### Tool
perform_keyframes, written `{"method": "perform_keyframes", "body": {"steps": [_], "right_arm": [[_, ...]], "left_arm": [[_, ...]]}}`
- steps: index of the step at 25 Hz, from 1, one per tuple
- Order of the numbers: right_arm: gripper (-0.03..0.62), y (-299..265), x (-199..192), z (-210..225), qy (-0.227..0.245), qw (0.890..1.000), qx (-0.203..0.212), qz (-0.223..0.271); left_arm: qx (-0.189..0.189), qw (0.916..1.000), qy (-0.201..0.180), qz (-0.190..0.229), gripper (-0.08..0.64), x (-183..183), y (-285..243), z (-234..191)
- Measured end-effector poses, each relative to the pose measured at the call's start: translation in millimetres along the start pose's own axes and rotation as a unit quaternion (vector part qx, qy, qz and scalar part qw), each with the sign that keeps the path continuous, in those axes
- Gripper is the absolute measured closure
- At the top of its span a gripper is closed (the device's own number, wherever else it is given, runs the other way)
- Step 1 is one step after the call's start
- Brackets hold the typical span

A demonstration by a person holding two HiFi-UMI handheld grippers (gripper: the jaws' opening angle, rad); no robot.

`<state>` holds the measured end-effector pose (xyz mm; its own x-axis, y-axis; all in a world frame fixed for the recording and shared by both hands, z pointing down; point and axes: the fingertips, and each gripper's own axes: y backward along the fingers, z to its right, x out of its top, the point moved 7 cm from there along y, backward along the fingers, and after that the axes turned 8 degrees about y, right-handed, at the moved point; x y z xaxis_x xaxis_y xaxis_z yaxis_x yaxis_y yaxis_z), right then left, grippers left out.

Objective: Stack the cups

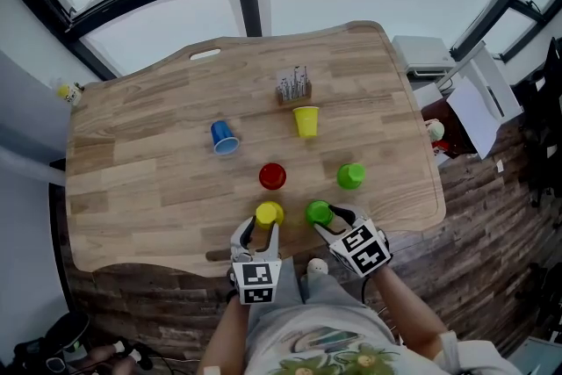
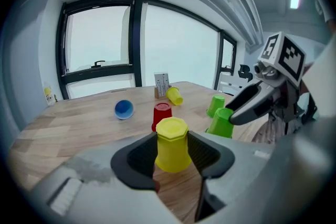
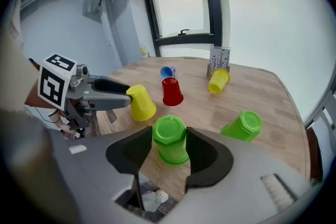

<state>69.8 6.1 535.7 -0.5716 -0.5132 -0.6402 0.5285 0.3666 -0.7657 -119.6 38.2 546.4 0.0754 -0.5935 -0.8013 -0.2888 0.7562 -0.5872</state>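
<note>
Left fingers [image 2: 138,160] grip one yellow cup [image 2: 172,147], right fingers [image 3: 127,149] one green cup [image 3: 170,140]; six cups.

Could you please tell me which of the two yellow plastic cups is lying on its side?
The yellow plastic cup beside the small card stand is lying on its side. The other yellow cup is held base-up between the fingers of the left gripper.

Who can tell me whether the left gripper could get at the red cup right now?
Probably yes for reach: the red cup stands just beyond the left gripper, with only bare table between. But its jaws are closed on a yellow cup, so it likely could not grip the red one too.
</note>
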Motion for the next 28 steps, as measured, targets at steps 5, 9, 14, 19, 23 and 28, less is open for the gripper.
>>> {"method": "perform_keyframes", "body": {"steps": [5,9,14,19,23,28], "right_arm": [[0.388,-2.5,-3.8,6.2,-0.005,1.0,-0.009,-0.003],[0.388,-7.1,-7.1,4.9,-0.01,1.0,-0.009,-0.01],[0.388,-10.2,-7.1,1.5,-0.019,1.0,-0.01,-0.014],[0.388,-10.8,-7.7,1.9,-0.028,0.999,-0.008,-0.016],[0.39,-10.5,-7.7,1.2,-0.032,0.999,-0.009,-0.016],[0.388,-12.4,-9.9,2.1,-0.035,0.999,-0.008,-0.017]], "left_arm": [[-0.03,0.9993,-0.011,-0.02,0.37,-11.6,-16.4,21.7],[-0.048,0.998,-0.028,-0.028,0.37,-13.5,-24.9,35.3],[-0.061,0.9965,-0.045,-0.037,0.37,-17.0,-26.7,42.1],[-0.062,0.9954,-0.056,-0.046,0.37,-20.5,-29.5,44.0],[-0.065,0.9948,-0.061,-0.049,0.37,-20.6,-28.8,45.0],[-0.066,0.9943,-0.067,-0.051,0.37,-22.2,-29.0,45.0]]}}
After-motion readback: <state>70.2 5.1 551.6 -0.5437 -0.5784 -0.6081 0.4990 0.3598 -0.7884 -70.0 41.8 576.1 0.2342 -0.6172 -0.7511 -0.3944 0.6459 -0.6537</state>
